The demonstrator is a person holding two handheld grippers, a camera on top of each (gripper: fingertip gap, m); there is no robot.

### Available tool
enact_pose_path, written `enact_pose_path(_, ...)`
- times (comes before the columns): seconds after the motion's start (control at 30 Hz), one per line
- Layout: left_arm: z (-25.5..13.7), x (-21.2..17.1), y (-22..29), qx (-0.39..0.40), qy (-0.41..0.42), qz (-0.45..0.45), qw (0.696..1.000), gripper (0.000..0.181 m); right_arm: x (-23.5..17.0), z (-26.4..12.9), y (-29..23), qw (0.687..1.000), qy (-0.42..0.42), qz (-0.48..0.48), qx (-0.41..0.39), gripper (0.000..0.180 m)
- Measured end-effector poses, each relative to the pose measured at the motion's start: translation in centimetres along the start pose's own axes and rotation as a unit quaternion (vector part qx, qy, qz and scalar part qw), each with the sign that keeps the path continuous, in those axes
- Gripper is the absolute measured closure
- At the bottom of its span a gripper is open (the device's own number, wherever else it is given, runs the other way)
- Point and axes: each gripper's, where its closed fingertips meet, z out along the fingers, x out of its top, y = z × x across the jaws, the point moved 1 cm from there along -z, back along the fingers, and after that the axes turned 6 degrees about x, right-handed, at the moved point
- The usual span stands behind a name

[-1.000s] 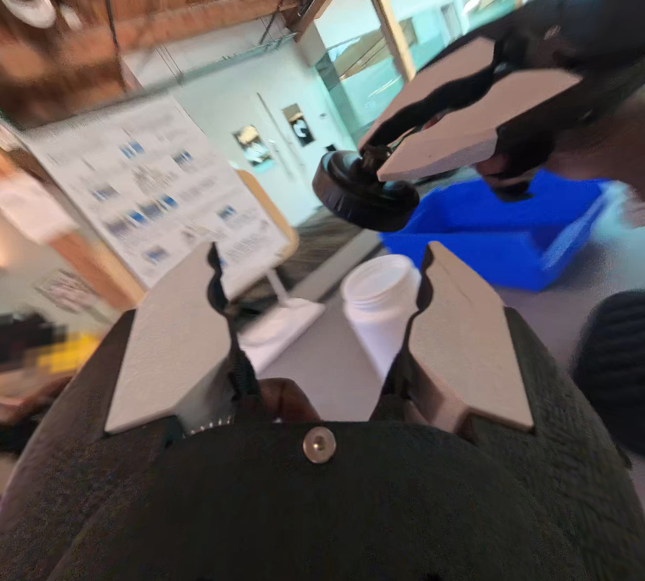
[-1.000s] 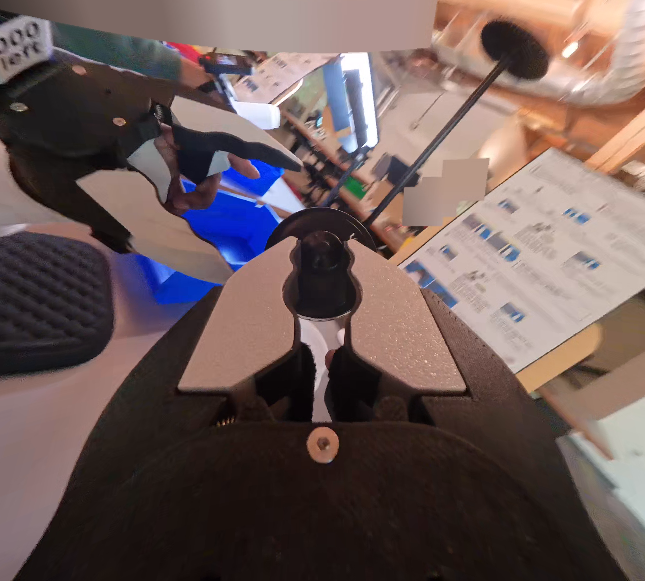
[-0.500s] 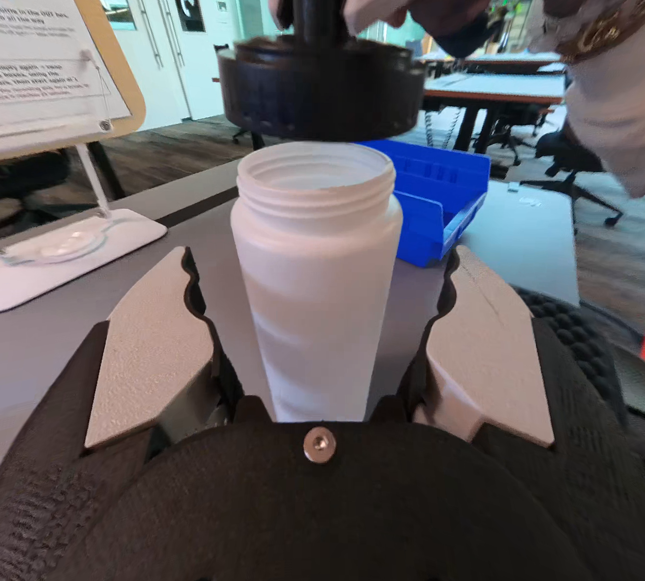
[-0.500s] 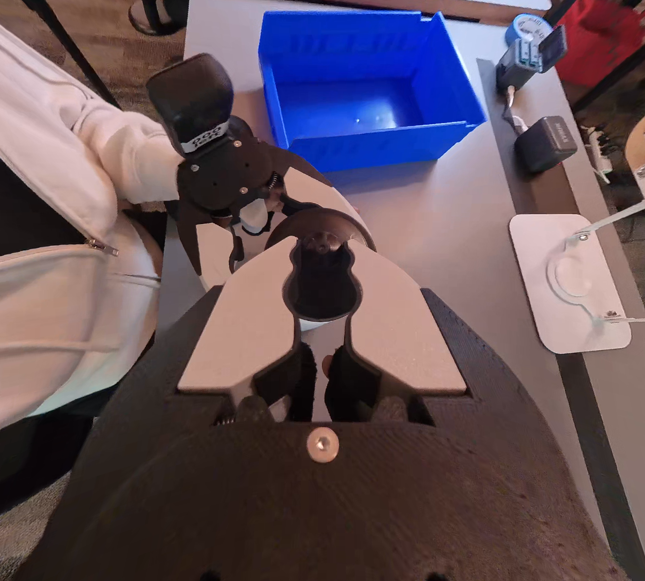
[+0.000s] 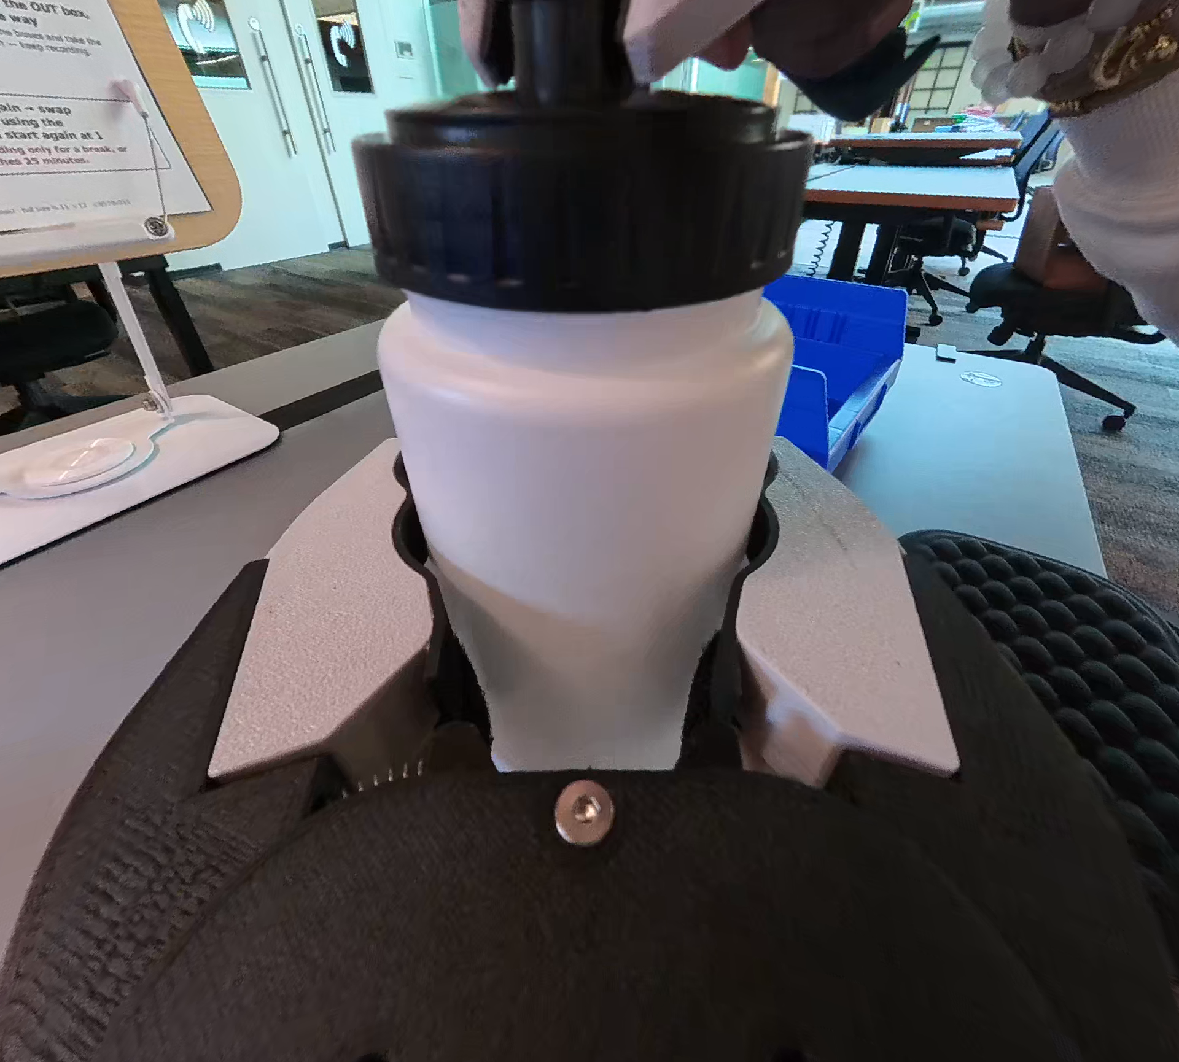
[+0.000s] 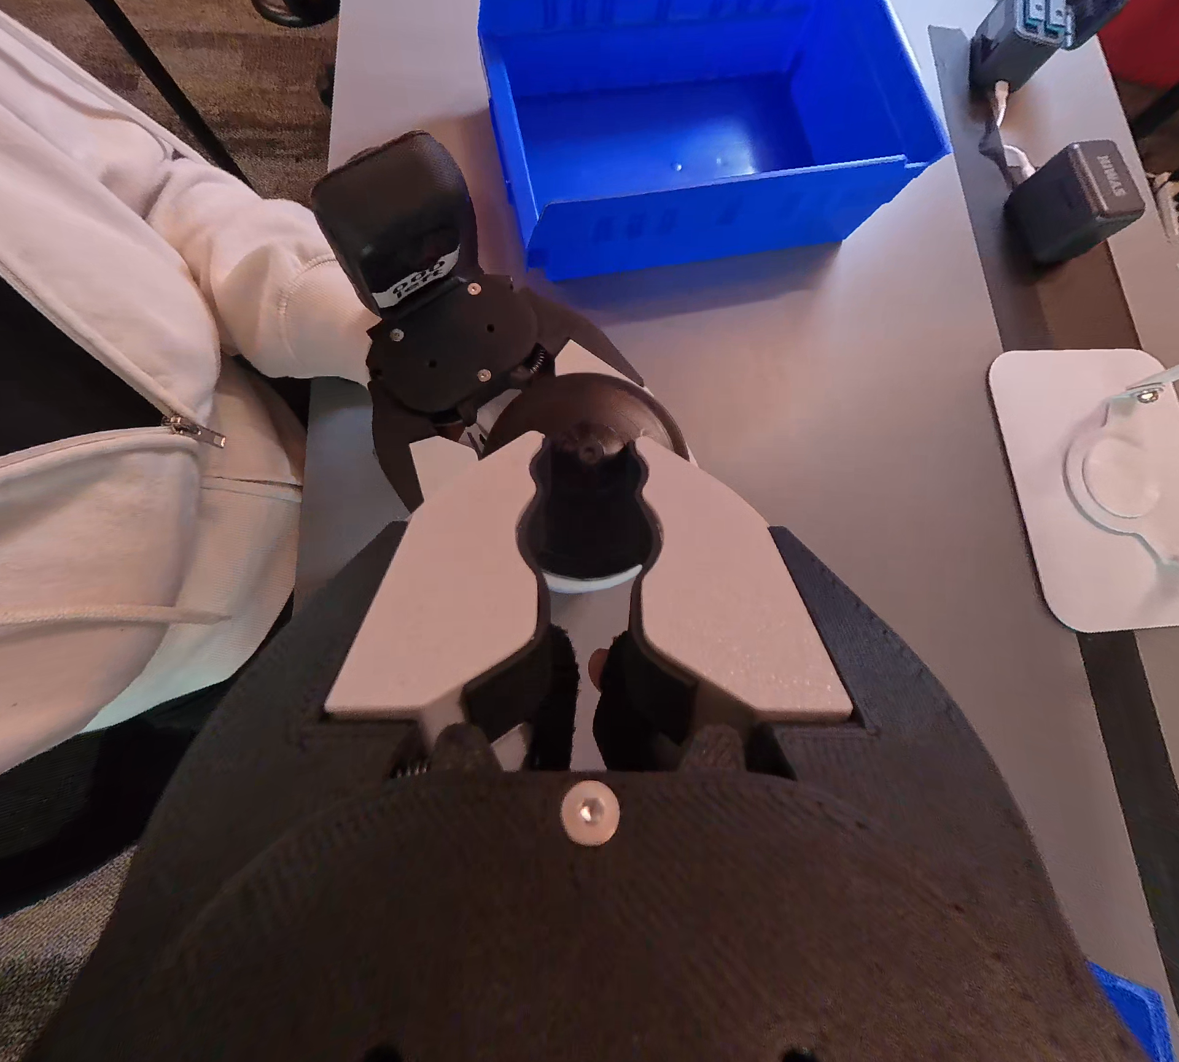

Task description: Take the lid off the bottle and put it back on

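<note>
Two grips apply — left gripper [image 5: 584, 527] fingers clamp the white bottle [image 5: 584, 457] body, upright at 12 o'clock; right gripper [image 6: 590, 457] fingers pinch the black lid [image 5: 580, 208] spout. Bottle likely light, smooth — squeeze mid-body.

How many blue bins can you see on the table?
1. A single open blue bin sits on the grey table, beyond the white bottle and its black lid. Others may lie outside the views.
</note>
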Motion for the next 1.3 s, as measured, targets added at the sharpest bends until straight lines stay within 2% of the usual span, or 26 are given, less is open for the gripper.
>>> enact_pose_path(0.37, -0.1, 0.0, 0.0, -0.002, 0.001, -0.003, 1.000, 0.081, 0.0, 0.3, 0.1, 0.999, -0.027, -0.004, -0.020, 0.156)
enact_pose_path(0.6, 0.0, 0.0, 0.1, -0.006, 0.006, -0.001, 1.000, 0.081, 0.2, 0.2, 0.1, 0.997, -0.079, -0.014, -0.008, 0.155)
enact_pose_path(0.67, 0.1, 0.0, 0.2, -0.009, 0.006, 0.002, 1.000, 0.081, 0.2, -0.3, 0.3, 0.993, -0.104, -0.054, -0.007, 0.099)
enact_pose_path(0.7, 0.1, 0.0, 0.2, -0.010, 0.006, 0.002, 1.000, 0.081, 0.5, -0.5, 0.3, 0.992, -0.107, -0.067, 0.002, 0.083)
enact_pose_path(0.73, 0.1, 0.0, 0.2, -0.011, 0.007, 0.000, 1.000, 0.081, 0.8, -0.7, 0.1, 0.991, -0.108, -0.079, 0.019, 0.078)
enact_pose_path(0.87, 0.0, 0.1, 0.2, -0.024, 0.011, -0.005, 1.000, 0.081, 0.0, 0.2, 0.1, 0.963, -0.200, -0.154, 0.096, 0.089)
enact_pose_path(1.03, 0.0, 0.1, 0.3, -0.033, 0.014, -0.006, 0.999, 0.081, -1.7, 1.4, 0.1, 0.912, -0.309, -0.197, 0.185, 0.108)
enact_pose_path(1.07, 0.0, 0.1, 0.3, -0.032, 0.014, -0.007, 0.999, 0.081, -1.7, 1.6, 0.1, 0.907, -0.320, -0.198, 0.188, 0.107)
enact_pose_path(1.17, 0.0, 0.1, 0.2, -0.022, 0.014, -0.007, 1.000, 0.081, -1.7, 1.6, 0.2, 0.915, -0.354, -0.128, 0.148, 0.108)
enact_pose_path(1.3, 0.1, 0.1, 0.3, -0.015, 0.014, 0.001, 1.000, 0.081, -2.3, 1.5, 0.0, 0.920, -0.392, 0.005, 0.016, 0.106)
